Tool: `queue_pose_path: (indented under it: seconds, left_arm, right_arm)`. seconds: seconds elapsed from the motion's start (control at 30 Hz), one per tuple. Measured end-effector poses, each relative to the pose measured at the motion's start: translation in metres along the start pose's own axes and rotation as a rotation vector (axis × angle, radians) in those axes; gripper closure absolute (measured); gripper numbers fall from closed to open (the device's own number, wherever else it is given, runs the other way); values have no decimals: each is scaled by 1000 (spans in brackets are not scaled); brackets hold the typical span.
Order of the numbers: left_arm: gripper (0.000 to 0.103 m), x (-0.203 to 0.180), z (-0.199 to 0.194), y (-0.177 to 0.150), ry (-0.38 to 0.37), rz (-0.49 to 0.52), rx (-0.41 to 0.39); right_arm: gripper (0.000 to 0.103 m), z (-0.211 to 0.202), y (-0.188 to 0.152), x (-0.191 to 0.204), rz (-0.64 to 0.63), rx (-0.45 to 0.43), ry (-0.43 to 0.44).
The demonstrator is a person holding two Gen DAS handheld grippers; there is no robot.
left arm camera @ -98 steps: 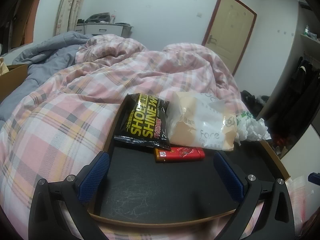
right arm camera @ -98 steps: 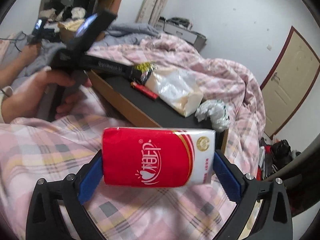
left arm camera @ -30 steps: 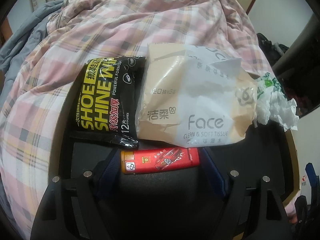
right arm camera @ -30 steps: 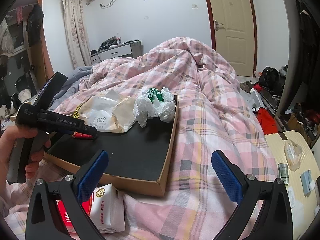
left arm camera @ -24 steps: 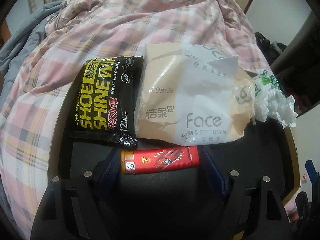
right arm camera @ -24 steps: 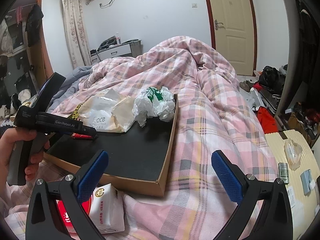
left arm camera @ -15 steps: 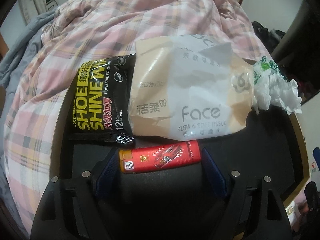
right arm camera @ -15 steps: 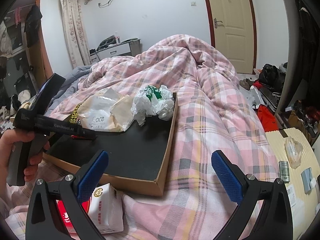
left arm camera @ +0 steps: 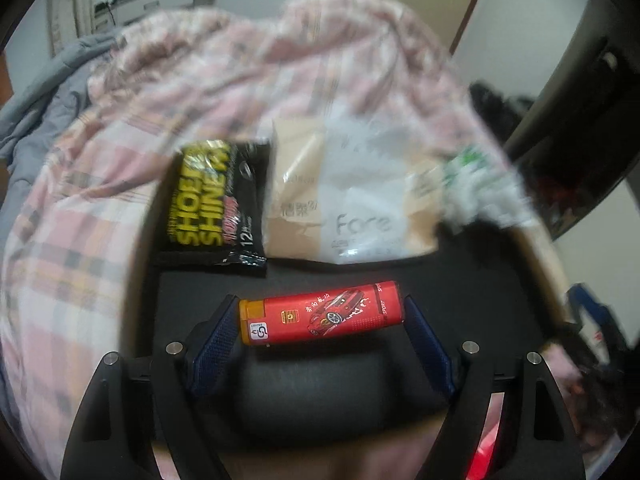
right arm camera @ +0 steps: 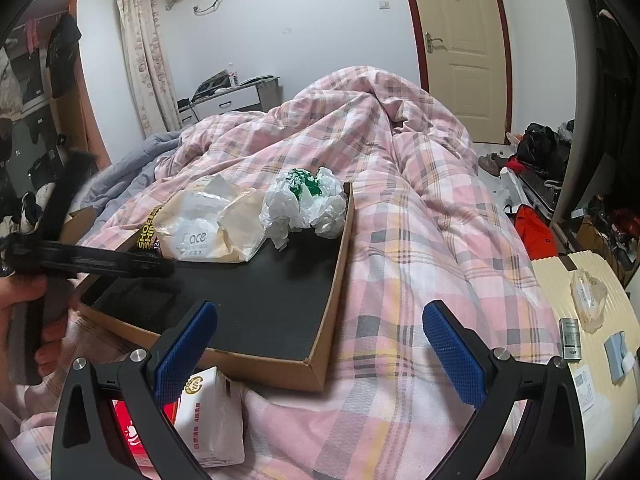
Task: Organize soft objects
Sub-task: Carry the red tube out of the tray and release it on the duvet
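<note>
My left gripper (left arm camera: pixel 320 316) is shut on a red lighter (left arm camera: pixel 320 312) with a car print and holds it above the black floor of a cardboard tray (left arm camera: pixel 472 292). At the tray's far end lie a black and yellow shoe-shine wipes pack (left arm camera: pixel 212 204), a beige Face tissue pack (left arm camera: pixel 352 200) and a crumpled white and green plastic bag (left arm camera: pixel 480 188). My right gripper (right arm camera: pixel 320 322) is open and empty over the pink plaid quilt. A red and white tissue pack (right arm camera: pixel 208 416) lies below its left finger.
The tray (right arm camera: pixel 332 280) rests on the plaid quilt (right arm camera: pixel 400 184) of a bed. The left gripper (right arm camera: pixel 104 260) reaches in from the left in the right wrist view. A cream suitcase (right arm camera: pixel 592 320) with small items stands at right. A door (right arm camera: pixel 460 40) is behind.
My left gripper closed on the red lighter and lifted it off the tray, away from the packs. My right gripper stayed open and almost still.
</note>
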State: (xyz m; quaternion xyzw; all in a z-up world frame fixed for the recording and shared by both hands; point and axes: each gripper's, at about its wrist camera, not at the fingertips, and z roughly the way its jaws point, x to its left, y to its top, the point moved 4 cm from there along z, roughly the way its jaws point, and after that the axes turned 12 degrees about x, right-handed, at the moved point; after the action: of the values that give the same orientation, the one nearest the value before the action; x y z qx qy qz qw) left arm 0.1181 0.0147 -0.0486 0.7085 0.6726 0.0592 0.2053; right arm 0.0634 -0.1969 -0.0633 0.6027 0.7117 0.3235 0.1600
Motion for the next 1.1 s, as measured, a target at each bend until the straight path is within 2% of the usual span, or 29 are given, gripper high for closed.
queue_pose_path:
  seconds: [0.1,0.17,0.23,0.3,0.43,0.57,0.77,0.97,1.1]
  left_arm:
    - [23,-7,-41,-24,-12,29,-147]
    - [23,-10,-57,-43,-28,32,-213]
    - [23,-12,-66,-62,-73,47,-268]
    - [23,-11,-67,-75,-88,65,-286]
    - [23,-19,-47,-97,-103,165,-154]
    - [23,-29,-37,-106,-65,235,-110]
    - [23,-40,-23,-118,-122,327,-12]
    - [23,-59,-6,-132,-73,426,35]
    - [23,-61,-4,-134,-61,431,39]
  right_arm:
    - [1,0,0,0,0,1,-2]
    - [1,0,0,-1,1,0,-2]
    - [1,0,0,-1,2,1,-1]
    - [1,0,0,-1,4,2,2]
    - [1,1,-1,-2,11,5,2]
    - [1,3,-2,-3,19,8,3]
    - [1,4,-2,-5,33,16,13]
    - [1,4,-1,-8,43,22,21]
    - [1,4,-1,-8,42,23,22]
